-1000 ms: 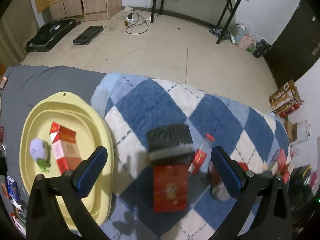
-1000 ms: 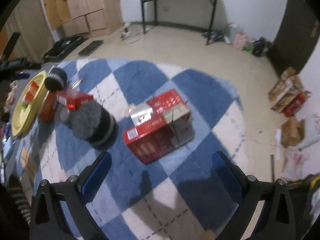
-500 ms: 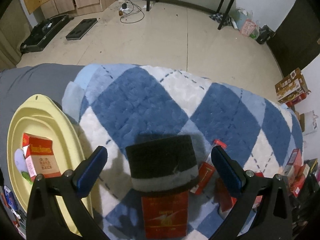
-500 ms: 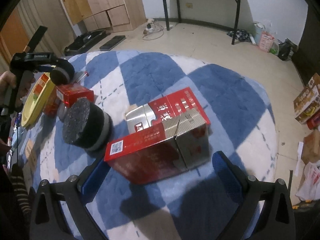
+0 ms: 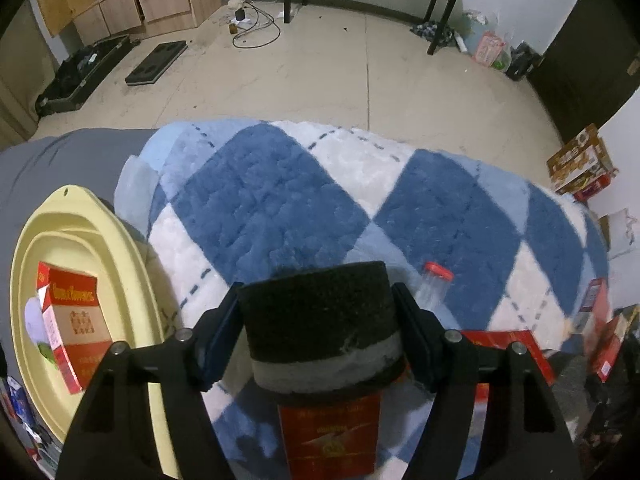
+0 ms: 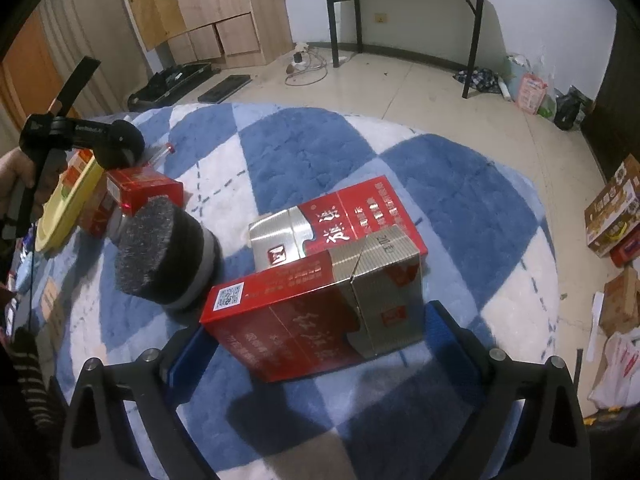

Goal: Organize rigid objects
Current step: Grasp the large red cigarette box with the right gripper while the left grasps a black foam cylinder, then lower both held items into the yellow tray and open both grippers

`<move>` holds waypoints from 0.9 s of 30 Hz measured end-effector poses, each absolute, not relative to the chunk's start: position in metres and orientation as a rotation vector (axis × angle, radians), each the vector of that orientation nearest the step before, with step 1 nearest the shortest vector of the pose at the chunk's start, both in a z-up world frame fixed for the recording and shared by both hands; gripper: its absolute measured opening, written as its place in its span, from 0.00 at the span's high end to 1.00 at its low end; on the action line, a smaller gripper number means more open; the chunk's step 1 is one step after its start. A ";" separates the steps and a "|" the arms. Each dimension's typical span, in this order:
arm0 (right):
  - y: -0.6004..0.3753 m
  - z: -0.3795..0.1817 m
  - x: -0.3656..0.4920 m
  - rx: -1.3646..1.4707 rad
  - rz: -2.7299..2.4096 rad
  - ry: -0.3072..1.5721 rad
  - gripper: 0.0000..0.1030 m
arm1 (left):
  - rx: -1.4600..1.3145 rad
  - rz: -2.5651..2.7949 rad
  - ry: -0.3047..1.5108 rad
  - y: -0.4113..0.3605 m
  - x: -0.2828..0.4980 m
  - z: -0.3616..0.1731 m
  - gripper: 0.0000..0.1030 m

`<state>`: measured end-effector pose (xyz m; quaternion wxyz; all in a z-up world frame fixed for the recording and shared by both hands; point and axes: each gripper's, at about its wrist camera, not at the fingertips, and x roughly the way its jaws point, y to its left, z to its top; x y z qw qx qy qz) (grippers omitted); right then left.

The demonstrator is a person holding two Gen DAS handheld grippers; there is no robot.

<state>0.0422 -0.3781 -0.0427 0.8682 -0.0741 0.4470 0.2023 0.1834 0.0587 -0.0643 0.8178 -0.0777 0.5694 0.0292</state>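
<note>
Black foam, ringed by a grey band, now sits between the jaws of the left gripper [image 5: 318, 334]: this sponge cylinder [image 5: 320, 320] stands on a small red box [image 5: 330, 436] on the blue-and-white checked blanket [image 5: 260, 200]. A second ago the jaws were spread wide with the cylinder farther off; since then the gripper has come down over it and the jaws are closing, the blue pads [image 5: 222, 334] now at its sides, seemingly just touching. That points to a pick-up getting under way, with the yellow tray [image 5: 92, 216] at the left, already holding a red-and-white carton [image 5: 72, 320], as the likely destination.

The right gripper [image 6: 316, 344] has also dropped toward its target. A large red-and-silver carton [image 6: 332, 276] lies on the blanket between its jaws, which stand spread at either end without pressing it. Just left of that carton rests a second dark sponge cylinder [image 6: 168, 256]. Farther left, the right wrist view shows a hand [image 6: 16, 172] carrying the left gripper at the tray's edge. A clear bottle with a red cap [image 5: 434, 286] lies to the right of the held cylinder.
</note>
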 end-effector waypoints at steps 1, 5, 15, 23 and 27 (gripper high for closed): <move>-0.380 -0.038 0.038 -0.144 0.419 0.928 0.05 | -0.170 0.058 1.202 0.060 0.181 -0.057 0.30; -0.384 -0.011 0.023 -0.113 0.404 0.871 0.05 | -0.166 0.037 1.124 0.071 0.164 -0.016 0.30; -0.278 0.068 -0.003 -0.144 0.551 0.723 0.05 | -0.178 0.100 1.006 0.151 0.114 0.052 0.30; -0.126 0.103 -0.018 -0.235 0.789 0.656 0.05 | -0.223 0.238 0.967 0.255 0.068 0.069 0.30; -0.052 0.082 -0.026 -0.303 0.881 0.698 0.05 | -0.254 0.264 0.981 0.281 0.062 0.054 0.30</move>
